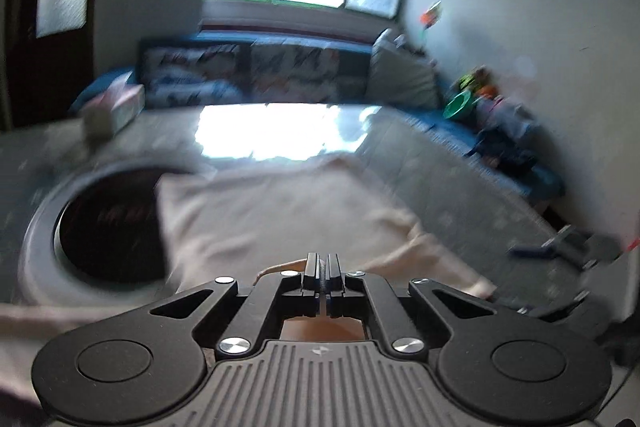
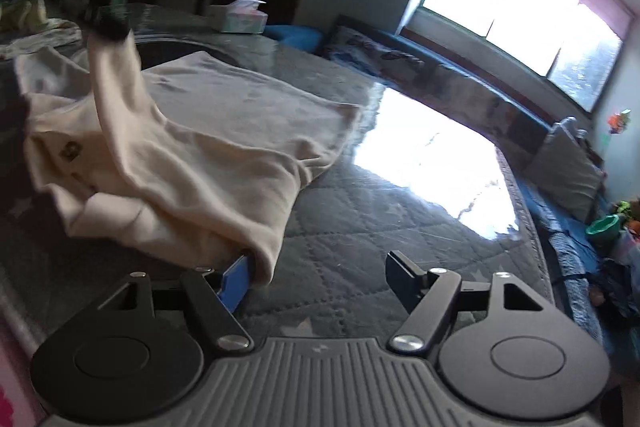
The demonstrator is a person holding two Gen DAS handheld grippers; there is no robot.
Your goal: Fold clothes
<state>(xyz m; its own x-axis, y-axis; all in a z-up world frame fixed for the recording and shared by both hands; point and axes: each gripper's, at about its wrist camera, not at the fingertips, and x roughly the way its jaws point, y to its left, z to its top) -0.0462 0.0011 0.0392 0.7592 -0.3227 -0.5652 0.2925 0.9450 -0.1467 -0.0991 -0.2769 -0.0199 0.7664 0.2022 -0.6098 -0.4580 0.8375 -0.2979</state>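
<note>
A cream long-sleeved garment (image 2: 224, 131) lies spread on the grey quilted table (image 2: 360, 267). In the right wrist view the left gripper (image 2: 109, 27) holds one sleeve (image 2: 116, 87) pulled up above the garment. The left wrist view shows the left gripper (image 1: 322, 277) with its jaws pressed together and the cream garment (image 1: 280, 211) stretching away beneath them. My right gripper (image 2: 320, 275) is open and low over the table at the garment's near corner. Its blue-padded left finger (image 2: 234, 283) touches the hem; its right finger (image 2: 404, 277) is over bare quilt.
A tissue box (image 2: 240, 19) stands at the table's far side. A round dark recess with a grey rim (image 1: 40, 227) lies partly under the garment. Window glare (image 2: 432, 167) covers the table's middle. A blue cushioned bench (image 1: 240, 75) and a green bowl (image 1: 458, 105) sit beyond. More clothes (image 2: 36, 27) lie far left.
</note>
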